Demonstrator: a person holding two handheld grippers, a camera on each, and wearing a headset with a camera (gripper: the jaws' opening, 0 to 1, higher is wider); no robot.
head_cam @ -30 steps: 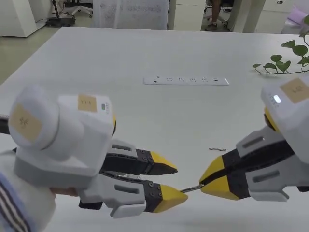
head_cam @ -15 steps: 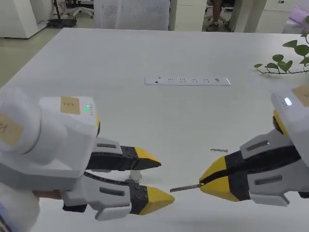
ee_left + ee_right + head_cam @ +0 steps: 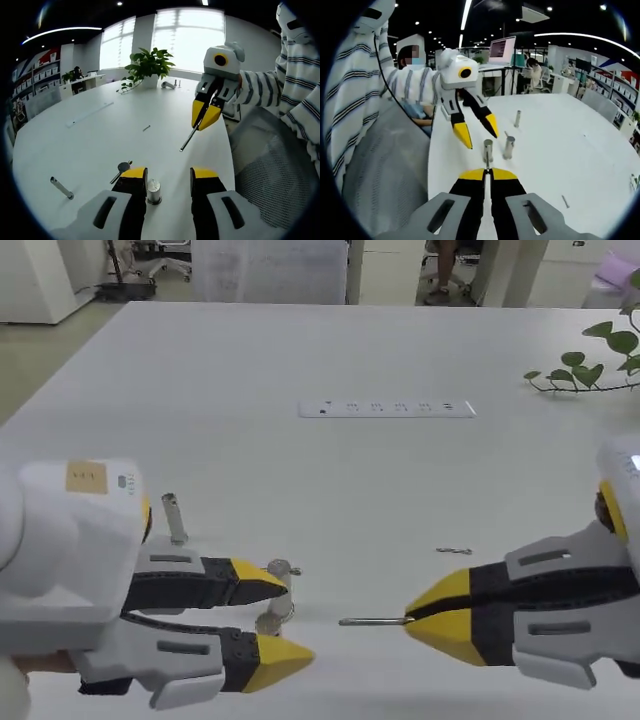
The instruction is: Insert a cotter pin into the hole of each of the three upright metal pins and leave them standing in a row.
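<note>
White workbench [image 3: 400, 480] is filling an office scene. The left gripper [image 3: 298, 618] is waiting, jaws apart around an upright metal pin [image 3: 270, 621]. The right gripper [image 3: 408, 620] is pinching a cotter pin [image 3: 370, 621], aiming it leftward. Insertion seems next: steady the pin, then align with its hole.

This is an open-plan office. A big white table [image 3: 300, 350] carries a power strip [image 3: 387, 409], with a potted plant [image 3: 149, 67] near one edge. Beyond the table are a monitor [image 3: 502, 49] on desks, a wheeled chair [image 3: 160, 255] and tall windows [image 3: 187, 35]. Strip lights [image 3: 468, 14] run above the table.
</note>
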